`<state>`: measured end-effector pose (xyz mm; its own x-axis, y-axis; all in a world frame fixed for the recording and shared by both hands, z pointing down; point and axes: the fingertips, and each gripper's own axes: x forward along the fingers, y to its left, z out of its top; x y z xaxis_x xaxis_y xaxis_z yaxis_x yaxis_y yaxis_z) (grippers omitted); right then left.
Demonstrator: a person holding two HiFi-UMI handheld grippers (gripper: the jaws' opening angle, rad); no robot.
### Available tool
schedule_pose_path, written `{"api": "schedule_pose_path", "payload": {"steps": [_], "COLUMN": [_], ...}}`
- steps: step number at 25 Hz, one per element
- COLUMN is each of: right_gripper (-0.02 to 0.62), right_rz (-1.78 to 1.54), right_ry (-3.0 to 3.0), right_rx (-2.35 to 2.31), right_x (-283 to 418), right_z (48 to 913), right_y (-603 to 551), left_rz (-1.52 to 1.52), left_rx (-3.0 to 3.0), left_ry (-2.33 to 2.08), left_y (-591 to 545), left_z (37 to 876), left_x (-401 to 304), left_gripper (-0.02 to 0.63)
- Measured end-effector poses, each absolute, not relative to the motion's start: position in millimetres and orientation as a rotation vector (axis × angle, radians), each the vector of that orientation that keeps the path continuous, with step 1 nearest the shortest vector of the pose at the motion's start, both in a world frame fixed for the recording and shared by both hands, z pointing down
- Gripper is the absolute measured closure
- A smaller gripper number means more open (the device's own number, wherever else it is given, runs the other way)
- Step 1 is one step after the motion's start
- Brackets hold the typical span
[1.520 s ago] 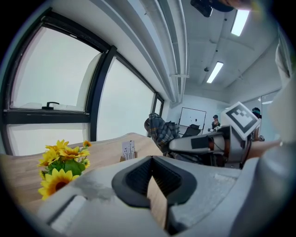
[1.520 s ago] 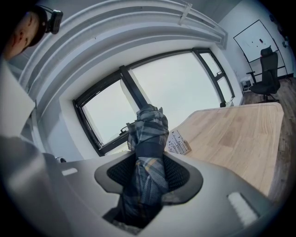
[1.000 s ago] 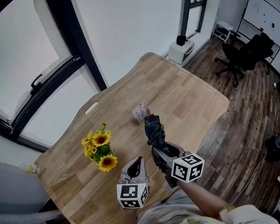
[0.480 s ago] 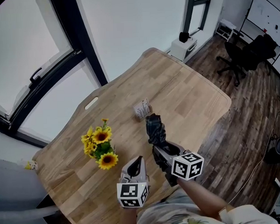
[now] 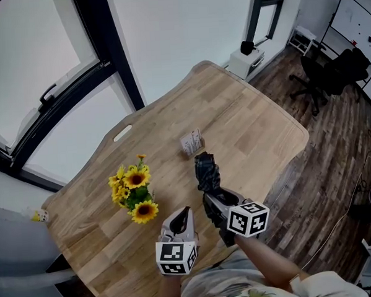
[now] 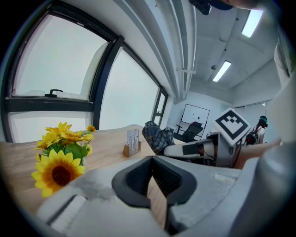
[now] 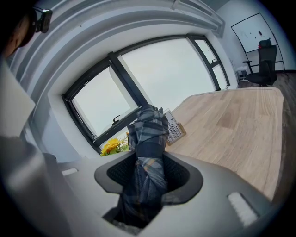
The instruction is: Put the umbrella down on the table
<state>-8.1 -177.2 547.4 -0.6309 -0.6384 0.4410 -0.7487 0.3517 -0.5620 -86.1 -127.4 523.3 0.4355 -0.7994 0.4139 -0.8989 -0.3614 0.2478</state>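
A folded dark plaid umbrella (image 5: 206,172) sticks forward out of my right gripper (image 5: 212,199), which is shut on its lower part over the near side of the wooden table (image 5: 252,119). In the right gripper view the umbrella (image 7: 149,134) fills the gap between the jaws of the right gripper (image 7: 149,175) and points toward the window. My left gripper (image 5: 183,215) hangs to the left of it, shut, with nothing in it. The left gripper view shows its pads (image 6: 138,178) pressed close together, with the umbrella (image 6: 156,136) off to the right.
A bunch of sunflowers (image 5: 135,192) stands on the table's left part, close to the left gripper. A small card in a wooden holder (image 5: 191,142) stands just beyond the umbrella's tip. Office chairs (image 5: 330,69) and wood flooring lie past the table's right edge.
The right gripper has sunk a little toward the table with the umbrella still in it. The left gripper has stayed where it was.
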Motion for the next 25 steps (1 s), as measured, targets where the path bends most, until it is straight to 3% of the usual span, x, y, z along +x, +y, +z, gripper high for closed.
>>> {"api": "schedule_pose_path", "payload": {"steps": [25], "right_gripper": [0.413], "right_rz": [1.287], "right_ry": [-2.312], "right_rx": [1.240], "right_x": [-8], "right_z": [602], "right_y": [-179], "left_rz": [0.309], "left_rx": [2.221], "left_ry": [-1.417], "left_y": [-128], "left_z": [537], "left_x": [-87], "left_gripper": [0.604]}}
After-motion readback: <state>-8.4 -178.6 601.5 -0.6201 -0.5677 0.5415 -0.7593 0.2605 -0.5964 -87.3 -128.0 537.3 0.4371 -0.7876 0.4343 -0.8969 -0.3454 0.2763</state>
